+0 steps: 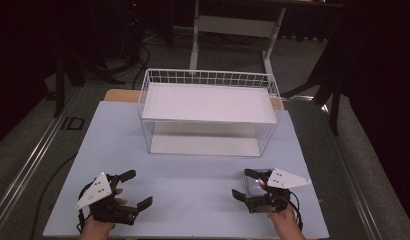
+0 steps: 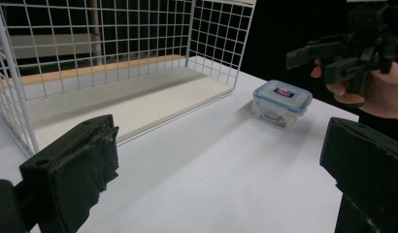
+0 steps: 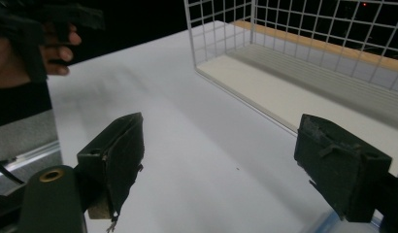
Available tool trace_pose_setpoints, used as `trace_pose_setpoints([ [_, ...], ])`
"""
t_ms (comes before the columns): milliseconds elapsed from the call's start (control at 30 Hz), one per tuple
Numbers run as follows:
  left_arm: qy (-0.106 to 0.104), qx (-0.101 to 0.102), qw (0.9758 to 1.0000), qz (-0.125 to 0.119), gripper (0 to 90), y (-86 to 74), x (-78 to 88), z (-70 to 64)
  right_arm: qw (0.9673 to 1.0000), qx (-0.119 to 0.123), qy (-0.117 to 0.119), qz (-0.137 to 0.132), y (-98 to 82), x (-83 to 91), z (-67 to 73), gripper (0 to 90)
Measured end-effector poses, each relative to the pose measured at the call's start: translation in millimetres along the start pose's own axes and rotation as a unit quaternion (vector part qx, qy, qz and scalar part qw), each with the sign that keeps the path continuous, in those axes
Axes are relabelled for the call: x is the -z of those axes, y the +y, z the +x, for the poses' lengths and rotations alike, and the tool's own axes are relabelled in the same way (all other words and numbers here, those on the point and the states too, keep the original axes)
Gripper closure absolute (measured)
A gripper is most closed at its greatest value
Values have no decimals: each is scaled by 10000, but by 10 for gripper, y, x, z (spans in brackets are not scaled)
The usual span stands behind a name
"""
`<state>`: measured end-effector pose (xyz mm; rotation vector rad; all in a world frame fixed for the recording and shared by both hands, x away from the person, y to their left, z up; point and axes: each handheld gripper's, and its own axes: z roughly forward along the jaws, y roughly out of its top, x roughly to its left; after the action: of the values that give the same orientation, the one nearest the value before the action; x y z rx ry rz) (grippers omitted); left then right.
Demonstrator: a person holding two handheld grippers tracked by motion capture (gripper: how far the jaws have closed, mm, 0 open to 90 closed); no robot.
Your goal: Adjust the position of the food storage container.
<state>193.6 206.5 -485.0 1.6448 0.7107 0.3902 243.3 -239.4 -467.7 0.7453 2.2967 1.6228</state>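
Hovering low over the table (image 1: 193, 175), both tongs gape, right tongs (image 1: 245, 185) above container (image 2: 281, 103)

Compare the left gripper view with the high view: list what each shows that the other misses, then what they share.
Left gripper view: the red and blue label on the lid of the container. High view: the rack's top shelf, a grey plate on each claw, a desk frame behind. Shared: wire rack, white table, container, open right claw.
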Motion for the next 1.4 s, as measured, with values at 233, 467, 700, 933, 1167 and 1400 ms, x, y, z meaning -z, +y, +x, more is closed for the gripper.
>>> trace_pose_setpoints([
  [233, -10, 18, 10000, 8, 11, -7, -15, 9, 9998, 207, 55, 38, 88, 18, 122, 125],
  [467, 14, -3, 10000, 7, 11, -15, -30, 8, 9991, 218, 25, -354, 265, 132, 217, 115],
  [700, -9, -32, 10000, 29, 12, -17, -56, 0, 9989, 121, -271, -354, 378, 203, 105, 115],
  [933, -69, -75, 9999, 85, 12, -18, -90, -23, 9979, -4, -568, -319, 391, 249, -89, 115],
  [1167, -132, -88, 9998, 107, 12, -16, -135, -35, 9965, -72, -825, -75, 390, 322, -285, 146],
  [1400, -200, -94, 9997, 133, 11, -16, -179, -46, 9924, -324, -1182, 83, 241, 406, -539, 236],
])
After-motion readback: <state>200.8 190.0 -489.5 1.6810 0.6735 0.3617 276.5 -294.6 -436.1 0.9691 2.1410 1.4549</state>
